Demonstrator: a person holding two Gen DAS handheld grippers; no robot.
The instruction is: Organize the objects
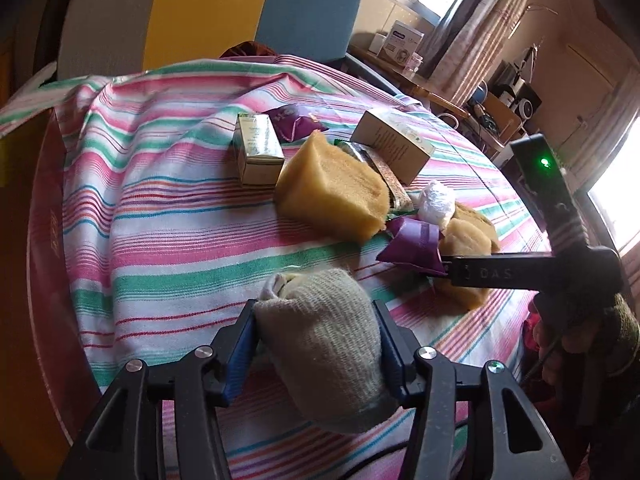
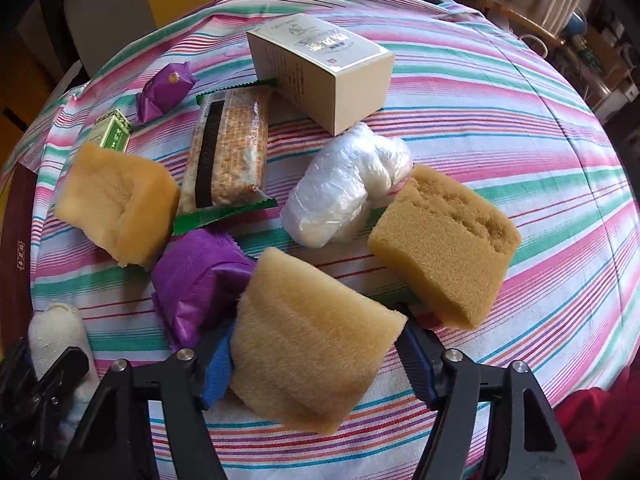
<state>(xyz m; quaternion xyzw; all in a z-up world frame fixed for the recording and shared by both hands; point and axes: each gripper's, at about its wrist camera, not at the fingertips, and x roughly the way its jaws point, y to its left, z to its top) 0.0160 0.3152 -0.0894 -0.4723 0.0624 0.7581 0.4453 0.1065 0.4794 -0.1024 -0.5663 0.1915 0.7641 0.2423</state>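
A rolled grey sock (image 1: 320,340) sits between the blue pads of my left gripper (image 1: 314,308), which is shut on it just above the striped cloth (image 1: 160,208). In the right wrist view my right gripper (image 2: 316,328) is shut on a tan sponge (image 2: 312,344), its pads pressing both sides. A purple packet (image 2: 196,288) lies right beside that sponge on the left. Two other sponges lie on the cloth, one at the left (image 2: 116,200) and one at the right (image 2: 444,248). The left gripper's sock (image 2: 56,336) shows at the lower left of that view.
A cracker packet (image 2: 228,148), a white plastic bundle (image 2: 344,184), a beige box (image 2: 324,76), a small green box (image 2: 112,134) and a purple candy (image 2: 164,92) crowd the middle of the table. A dark red box (image 1: 48,240) lies along the left edge. A blue chair (image 1: 308,12) stands behind.
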